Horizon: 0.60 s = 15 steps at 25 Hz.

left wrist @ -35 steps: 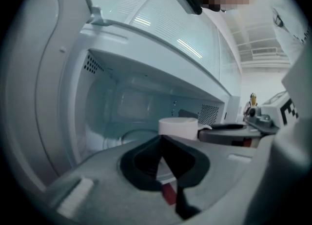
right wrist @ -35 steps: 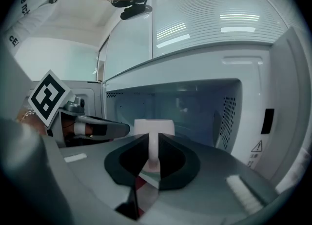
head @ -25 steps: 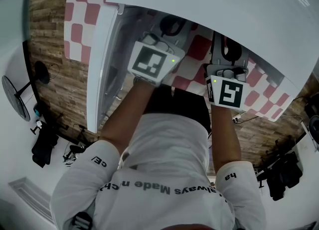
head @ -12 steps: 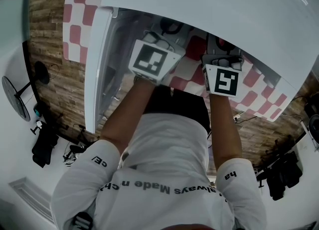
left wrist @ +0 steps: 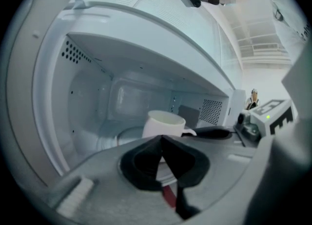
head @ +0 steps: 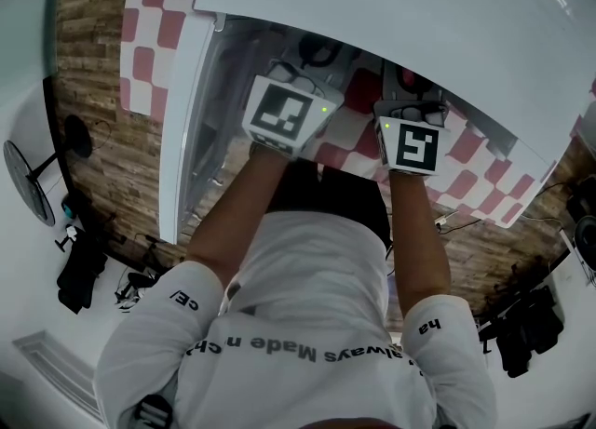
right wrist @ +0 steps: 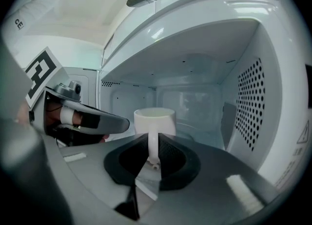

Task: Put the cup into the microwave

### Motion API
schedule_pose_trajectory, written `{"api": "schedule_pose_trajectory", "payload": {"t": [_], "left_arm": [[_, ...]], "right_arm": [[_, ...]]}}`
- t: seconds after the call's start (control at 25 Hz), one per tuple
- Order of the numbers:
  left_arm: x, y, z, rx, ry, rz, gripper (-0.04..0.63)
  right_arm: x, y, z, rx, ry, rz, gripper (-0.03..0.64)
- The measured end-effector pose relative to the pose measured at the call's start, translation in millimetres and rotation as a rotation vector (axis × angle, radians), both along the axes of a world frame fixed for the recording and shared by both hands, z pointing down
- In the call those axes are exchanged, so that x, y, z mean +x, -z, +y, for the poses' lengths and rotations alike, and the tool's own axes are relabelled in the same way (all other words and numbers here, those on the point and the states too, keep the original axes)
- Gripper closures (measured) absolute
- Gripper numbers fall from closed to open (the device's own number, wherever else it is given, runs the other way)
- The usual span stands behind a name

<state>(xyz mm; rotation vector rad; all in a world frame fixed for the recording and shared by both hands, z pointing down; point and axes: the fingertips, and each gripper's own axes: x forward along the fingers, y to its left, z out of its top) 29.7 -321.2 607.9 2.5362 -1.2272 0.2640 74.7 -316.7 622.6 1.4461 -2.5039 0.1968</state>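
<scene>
At the left side, the left hand-held gripper (left wrist: 161,141) waits before the open microwave (left wrist: 87,72), its jaws pressed together on nothing. Further right, the white cup (right wrist: 154,120) is inside it, the handle pinched by the right hand-held gripper (right wrist: 153,158). This gripper has gone deeper than a second ago, so the placing seems nearly done. The cup's base is hidden, and I cannot tell if it rests yet.

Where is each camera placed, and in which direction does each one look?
Left gripper view: on the left gripper, looking into the open microwave; its shut jaws show.
Right gripper view: on the right gripper, looking into the same cavity; its jaws grip the cup by its handle.
Head view: on the person's head, looking steeply down at the microwave; the white shirt and both grippers show.
Shared: both gripper views show the white cup inside the microwave.
</scene>
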Motion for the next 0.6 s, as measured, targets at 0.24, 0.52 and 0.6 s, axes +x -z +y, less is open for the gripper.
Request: {"api": "schedule_pose_trajectory", "payload": {"t": [0.24,0.52,0.6], "left_arm": [[3.0,8.0,11.0,0.001,-0.026,-0.023,0.591],[0.0,28.1,30.2,-0.002,-0.045,-0.05,0.591],[-0.3,36.8,39.4,-0.003,-0.05,-0.059,0.591]], "right_arm": [[9.9,8.3,5.9,-0.037,-0.033,0.009,0.525],[21.3,38.0,28.0,-0.037,-0.025,0.035,0.54],[24.6,49.2,36.1,-0.051,-0.026,0.033,0.54]]}}
